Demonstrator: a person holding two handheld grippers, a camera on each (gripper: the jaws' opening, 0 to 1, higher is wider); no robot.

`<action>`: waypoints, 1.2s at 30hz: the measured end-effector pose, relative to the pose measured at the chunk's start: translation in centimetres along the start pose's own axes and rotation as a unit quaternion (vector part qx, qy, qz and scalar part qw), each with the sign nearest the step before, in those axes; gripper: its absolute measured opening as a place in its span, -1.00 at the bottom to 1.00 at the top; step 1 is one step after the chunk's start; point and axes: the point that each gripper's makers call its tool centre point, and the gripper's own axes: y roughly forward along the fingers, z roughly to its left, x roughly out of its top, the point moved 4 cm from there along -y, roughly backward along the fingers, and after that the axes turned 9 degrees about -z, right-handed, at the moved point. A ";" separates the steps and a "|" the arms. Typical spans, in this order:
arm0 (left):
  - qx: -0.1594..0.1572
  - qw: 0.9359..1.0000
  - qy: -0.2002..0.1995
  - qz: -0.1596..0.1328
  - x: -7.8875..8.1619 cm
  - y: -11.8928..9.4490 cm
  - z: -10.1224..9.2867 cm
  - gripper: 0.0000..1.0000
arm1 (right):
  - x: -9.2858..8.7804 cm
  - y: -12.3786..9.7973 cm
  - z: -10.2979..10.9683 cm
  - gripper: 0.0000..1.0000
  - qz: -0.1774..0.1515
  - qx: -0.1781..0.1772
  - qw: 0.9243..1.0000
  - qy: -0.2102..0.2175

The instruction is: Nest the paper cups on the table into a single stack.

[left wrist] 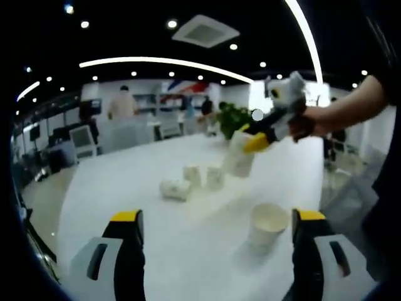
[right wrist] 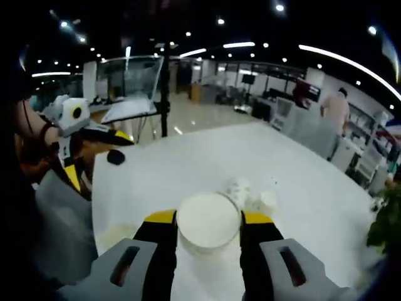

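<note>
Left gripper (left wrist: 216, 227): jaws spread wide, touching nothing.
Upright cup (left wrist: 268, 224): stands on the white table (left wrist: 125, 188) between the left jaws, just inside the right one.
Right gripper (right wrist: 208, 227): jaws clamped on a held cup (right wrist: 208, 222), lifted above the table.
Loose cups (left wrist: 191, 180): clustered beyond the upright cup, one on its side.

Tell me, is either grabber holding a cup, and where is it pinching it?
Yes. The right gripper holds a paper cup, its jaws pressing the cup's opposite sides near the rim. The left gripper is open and holds nothing.
</note>
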 end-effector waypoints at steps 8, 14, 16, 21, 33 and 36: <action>-0.011 1.000 0.002 0.005 -0.3 -0.2 -0.3 0.92 | 0.2 -2.1 1.3 -0.29 -0.019 -0.020 1.000 0.015; -0.007 1.000 -0.010 -0.004 0.0 -0.3 0.0 0.93 | 0.3 -3.5 1.8 -0.29 -0.032 -0.038 0.998 0.038; -0.007 1.000 -0.008 -0.001 -0.1 -0.4 0.0 0.93 | 0.2 -3.9 1.9 -0.29 -0.036 -0.044 0.997 0.045; -0.015 1.000 -0.002 0.005 -0.3 -0.4 -0.3 0.93 | 0.2 -4.5 2.4 -0.29 -0.041 -0.052 0.996 0.055; -0.025 1.000 0.003 0.009 -0.2 -0.5 -0.5 0.91 | 1.9 -5.3 3.2 -0.29 -0.065 -0.062 0.994 0.059; -0.024 1.000 0.003 0.009 -0.1 -0.6 -0.4 0.91 | 2.5 -5.5 3.5 -0.29 -0.072 -0.062 0.994 0.059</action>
